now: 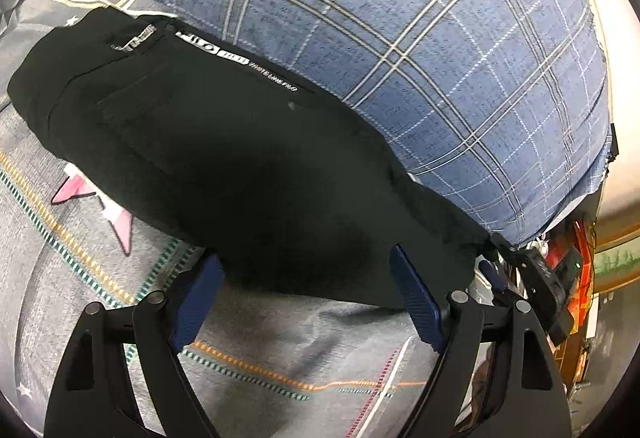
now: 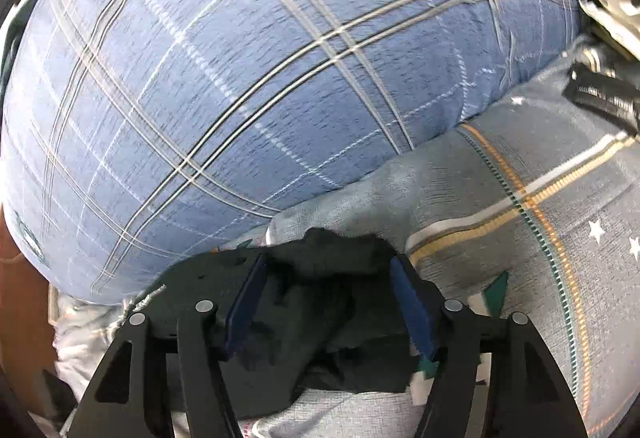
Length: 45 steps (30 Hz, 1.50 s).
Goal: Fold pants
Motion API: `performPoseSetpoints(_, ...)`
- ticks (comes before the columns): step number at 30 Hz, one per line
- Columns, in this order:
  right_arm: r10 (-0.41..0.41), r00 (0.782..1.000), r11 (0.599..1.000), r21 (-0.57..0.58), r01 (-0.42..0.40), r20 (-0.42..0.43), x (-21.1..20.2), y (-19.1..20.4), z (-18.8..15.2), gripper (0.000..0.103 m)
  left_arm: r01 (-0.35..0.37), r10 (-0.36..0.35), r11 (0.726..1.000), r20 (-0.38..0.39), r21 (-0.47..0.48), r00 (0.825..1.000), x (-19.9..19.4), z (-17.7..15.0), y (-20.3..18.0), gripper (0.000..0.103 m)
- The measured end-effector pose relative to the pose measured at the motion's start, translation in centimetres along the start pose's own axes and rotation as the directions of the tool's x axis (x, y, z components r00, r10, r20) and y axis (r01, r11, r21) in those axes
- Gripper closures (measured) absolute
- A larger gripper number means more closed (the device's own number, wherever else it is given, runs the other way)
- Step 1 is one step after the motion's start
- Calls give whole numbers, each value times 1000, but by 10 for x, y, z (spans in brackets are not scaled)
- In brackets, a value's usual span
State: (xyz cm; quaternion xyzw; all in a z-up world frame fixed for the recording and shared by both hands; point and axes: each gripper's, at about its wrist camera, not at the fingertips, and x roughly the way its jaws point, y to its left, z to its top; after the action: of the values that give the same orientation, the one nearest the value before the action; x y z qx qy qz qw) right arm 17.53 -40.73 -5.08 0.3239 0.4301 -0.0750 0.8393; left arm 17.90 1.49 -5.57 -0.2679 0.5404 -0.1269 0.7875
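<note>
The black pants [image 1: 224,153] lie folded in a long band on the grey patterned bedsheet [image 1: 280,342], against a blue plaid pillow. White lettering runs along their far edge. My left gripper [image 1: 308,270] is open, its blue pads at the near edge of the pants, gripping nothing. In the right wrist view a crumpled end of the pants [image 2: 332,302] lies between the fingers of my right gripper [image 2: 326,270], which is open over it. The other gripper shows at the right edge of the left wrist view [image 1: 548,278].
The large blue plaid pillow [image 1: 400,17] [image 2: 240,77] fills the far side in both views. The bed's right edge, with orange and dark objects [image 1: 580,262] beyond it, shows in the left wrist view. A dark object [image 2: 604,97] lies at the upper right.
</note>
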Motion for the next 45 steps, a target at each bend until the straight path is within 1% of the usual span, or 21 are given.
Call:
performPoseSetpoints(1, 21, 1000, 1000, -5, -21, 4, -7, -4, 3, 36, -11, 11, 1000, 8, 11, 1000, -1, 0, -4, 19)
performPoseSetpoints(5, -46, 999, 989, -139, 46, 5, -22, 3, 6, 34, -23, 18, 997, 67, 76, 998, -11, -3, -26, 19)
performPoseSetpoints(8, -68, 998, 978, -196, 70, 19, -7, 4, 9, 34, 14, -35, 985, 122, 173, 992, -29, -6, -50, 19)
performPoseSetpoints(10, -26, 1000, 971, -239, 22, -14, 9, 10, 3, 34, 35, -74, 972, 161, 234, 984, -42, -11, -64, 19)
performPoseSetpoints(12, 83, 992, 963, -250, -103, -92, 24, 11, -3, 35, 112, -147, 952, 104, 286, 984, -34, -11, -81, 18)
performPoseSetpoints(16, 52, 992, 964, -255, -79, -113, 42, 5, -4, 38, 167, -170, 925, -21, 341, 985, 8, -3, -122, 18)
performPoseSetpoints(17, 69, 990, 967, -235, -97, -123, 46, 2, -3, 53, 168, -164, 920, -42, 354, 986, 17, -5, -127, 18)
performPoseSetpoints(18, 56, 990, 971, -225, -84, -127, 48, 0, -3, 63, 162, -153, 914, -52, 372, 987, 25, -9, -131, 18)
performPoseSetpoints(20, 52, 990, 969, -232, -82, -133, 43, 4, -4, 77, 148, -132, 905, -68, 398, 989, 36, -20, -133, 18)
performPoseSetpoints(23, 13, 990, 969, -242, -46, -138, 26, 20, -3, 90, 119, -93, 890, -81, 441, 992, 44, -32, -136, 18)
performPoseSetpoints(24, 7, 991, 968, -246, -39, -131, 19, 27, -2, 91, 116, -88, 885, -82, 450, 993, 44, -36, -137, 18)
performPoseSetpoints(25, -1, 993, 967, -253, -30, -122, 11, 32, -2, 99, 122, -93, 883, -86, 453, 992, 43, -38, -136, 18)
performPoseSetpoints(26, -12, 993, 967, -255, -17, -114, 1, 39, -1, 102, 128, -98, 882, -89, 454, 991, 42, -37, -136, 18)
performPoseSetpoints(29, 50, 991, 975, -209, -77, -127, -18, 49, 5, 102, 148, -123, 878, -83, 455, 989, 32, -35, -134, 18)
performPoseSetpoints(33, 64, 990, 977, -194, -88, -126, -34, 50, 9, 98, 171, -146, 891, -92, 420, 985, 32, -27, -132, 18)
performPoseSetpoints(38, 76, 983, 987, -128, -98, -169, -9, 25, 7, 96, 169, -136, 899, -109, 405, 985, 42, -24, -129, 18)
performPoseSetpoints(39, 45, 985, 988, -138, -68, -167, -3, 19, 6, 90, 169, -132, 900, -119, 402, 984, 45, -24, -129, 18)
performPoseSetpoints(40, 19, 985, 989, -140, -44, -174, 3, 13, 4, 70, 171, -130, 901, -127, 400, 983, 47, -25, -130, 18)
performPoseSetpoints(41, 15, 983, 991, -129, -39, -185, 9, 7, 1, 60, 171, -127, 900, -133, 400, 983, 49, -25, -131, 18)
performPoseSetpoints(44, 45, 978, 994, -93, -65, -201, 19, -7, -2, 61, 167, -121, 900, -136, 403, 983, 52, -27, -132, 18)
performPoseSetpoints(45, 69, 975, 993, -75, -86, -209, 20, -9, -3, 65, 168, -121, 899, -138, 404, 983, 52, -28, -132, 18)
